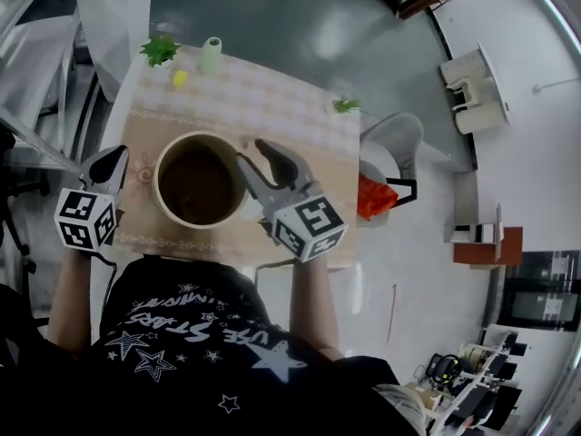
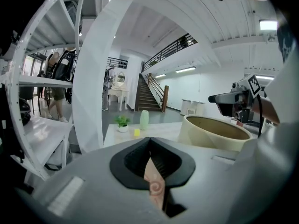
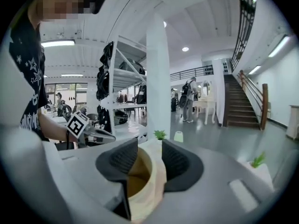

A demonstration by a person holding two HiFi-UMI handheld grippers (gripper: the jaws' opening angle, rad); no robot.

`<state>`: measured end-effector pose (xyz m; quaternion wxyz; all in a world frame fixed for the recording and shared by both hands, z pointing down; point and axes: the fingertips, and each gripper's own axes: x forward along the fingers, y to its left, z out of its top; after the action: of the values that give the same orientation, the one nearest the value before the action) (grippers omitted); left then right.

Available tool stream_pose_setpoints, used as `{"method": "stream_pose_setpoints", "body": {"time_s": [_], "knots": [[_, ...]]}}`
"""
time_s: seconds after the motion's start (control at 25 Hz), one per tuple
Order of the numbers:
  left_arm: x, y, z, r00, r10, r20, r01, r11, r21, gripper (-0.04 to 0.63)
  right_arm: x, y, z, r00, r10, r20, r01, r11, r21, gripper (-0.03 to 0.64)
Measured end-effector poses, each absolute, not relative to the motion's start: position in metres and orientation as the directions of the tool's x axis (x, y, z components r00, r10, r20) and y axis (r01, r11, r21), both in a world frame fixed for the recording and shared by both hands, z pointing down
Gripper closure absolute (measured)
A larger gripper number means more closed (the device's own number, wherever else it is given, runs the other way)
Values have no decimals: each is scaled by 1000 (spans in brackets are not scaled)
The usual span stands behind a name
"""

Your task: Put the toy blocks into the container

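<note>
Setting: large open hall of a workplace or lab building, not a home
Floor: polished grey floor (image 1: 272, 16), broad and bare
Structure: white column (image 3: 159, 78); staircase (image 3: 240, 101) with wooden handrail; railed upper gallery (image 2: 173, 48)
Lighting: ceiling strip lights (image 2: 185, 70)
Furnishing: white metal shelving (image 2: 42, 80); small cloth-covered table (image 1: 272, 98); rack of equipment (image 1: 472, 371)
Occupants: people with backpacks (image 3: 189, 101), standing at far desks
</note>
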<state>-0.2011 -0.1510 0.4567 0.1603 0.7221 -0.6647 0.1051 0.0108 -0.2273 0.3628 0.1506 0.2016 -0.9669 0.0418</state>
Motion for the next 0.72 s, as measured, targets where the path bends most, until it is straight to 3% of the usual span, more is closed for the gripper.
{"method": "stream_pose_setpoints", "body": {"time_s": [0.24, 0.28, 0.72], "knots": [[-204, -156, 457, 57, -924, 377, -997, -31, 73, 584, 51, -290, 395, -756, -524, 393, -585, 810, -47, 447], [-204, -157, 457, 52, -923, 381, -997, -27, 72, 584, 56, -298, 407, -733, -531, 425, -607, 793, -56, 416], [-207, -160, 463, -14, -910, 415, -996, 48, 71, 584, 60, -340, 527, -581, -485, 653, -690, 719, -81, 327]]}}
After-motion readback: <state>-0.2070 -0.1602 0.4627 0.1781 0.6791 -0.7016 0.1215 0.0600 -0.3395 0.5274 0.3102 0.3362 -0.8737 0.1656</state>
